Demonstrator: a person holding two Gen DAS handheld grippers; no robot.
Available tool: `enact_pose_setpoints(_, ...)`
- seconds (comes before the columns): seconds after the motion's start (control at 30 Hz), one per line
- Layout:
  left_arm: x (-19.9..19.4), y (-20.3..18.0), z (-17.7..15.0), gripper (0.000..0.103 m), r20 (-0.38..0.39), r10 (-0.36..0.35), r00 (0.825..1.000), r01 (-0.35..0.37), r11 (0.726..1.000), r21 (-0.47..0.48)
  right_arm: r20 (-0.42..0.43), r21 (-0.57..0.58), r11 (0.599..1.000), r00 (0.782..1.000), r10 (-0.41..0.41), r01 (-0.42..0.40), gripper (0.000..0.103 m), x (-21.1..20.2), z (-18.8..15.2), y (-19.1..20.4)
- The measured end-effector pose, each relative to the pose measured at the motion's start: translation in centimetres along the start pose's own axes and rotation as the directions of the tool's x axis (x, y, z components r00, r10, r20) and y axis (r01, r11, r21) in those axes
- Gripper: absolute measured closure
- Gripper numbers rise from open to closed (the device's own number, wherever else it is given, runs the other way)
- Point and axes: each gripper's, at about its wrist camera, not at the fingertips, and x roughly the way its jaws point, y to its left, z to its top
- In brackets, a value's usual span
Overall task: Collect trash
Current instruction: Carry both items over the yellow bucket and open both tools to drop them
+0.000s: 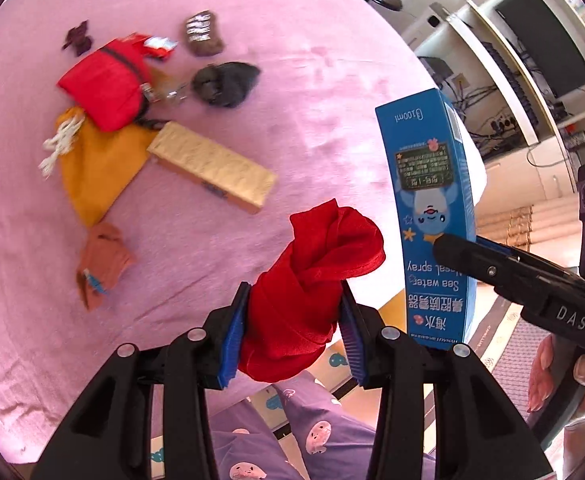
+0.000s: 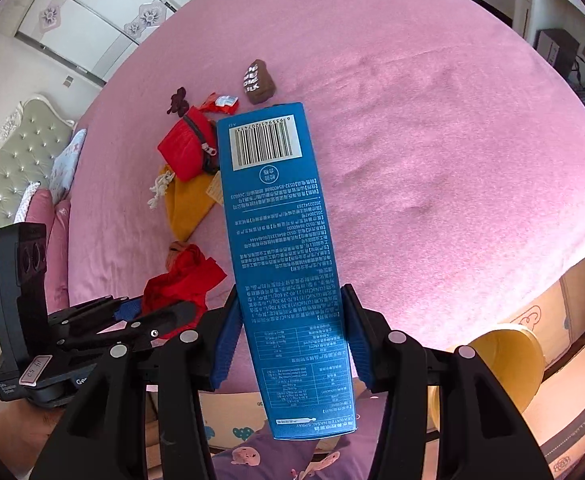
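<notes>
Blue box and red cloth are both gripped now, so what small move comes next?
Probably carry both off the pink bed toward a bin, which isn't in view: the right gripper clamps the blue box, the left gripper the red cloth, both lifted clear.

Two boxes [image 1: 432, 216] [image 1: 212, 166], two red pouches [image 1: 104, 84] [image 1: 308, 280], one yellow bag [image 1: 92, 168].

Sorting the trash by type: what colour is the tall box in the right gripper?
Blue box, white print and a barcode; clearest in the right wrist view.
</notes>
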Motion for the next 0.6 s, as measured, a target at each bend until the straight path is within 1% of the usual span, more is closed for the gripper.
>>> enact_pose_setpoints(0.03,-0.3,-0.7,0.1,0.06,-0.004,-0.01,1.0,0.01,1.0,0.028,0.016,0.022,1.0,1.0,-0.013,0.012,0.056,-1.0,-0.4,-1.3)
enact_pose_setpoints(0.07,-0.1,-2.5,1.0,0.06,-0.011,-0.018,1.0,0.018,0.998,0.056,0.032,0.045,0.999,0.999,-0.025,0.024,0.056,-2.0,-0.9,-2.6)
enact_pose_setpoints(0.13,0.5,-6.0,0.9,0.06,-0.029,-0.036,0.999,0.039,0.993,0.113,0.057,0.099,0.994,0.997,-0.051,0.045,0.056,-3.9,-1.9,-5.3)
enact_pose_setpoints(0.27,2.0,-12.1,0.3,0.06,-0.076,-0.057,0.996,0.074,0.967,0.243,0.091,0.223,0.971,0.99,-0.107,0.084,0.056,-7.2,-4.9,-10.5)
enact_pose_setpoints(0.43,5.0,-19.5,-0.8,0.06,-0.16,-0.068,0.985,0.125,0.916,0.38,0.124,0.378,0.919,0.977,-0.174,0.115,0.056,-10.8,-9.6,-15.9)
enact_pose_setpoints(0.6,7.9,-25.7,-3.1,0.06,-0.24,-0.059,0.969,0.174,0.851,0.495,0.134,0.523,0.843,0.964,-0.229,0.127,0.055,-12.9,-14.6,-20.3)
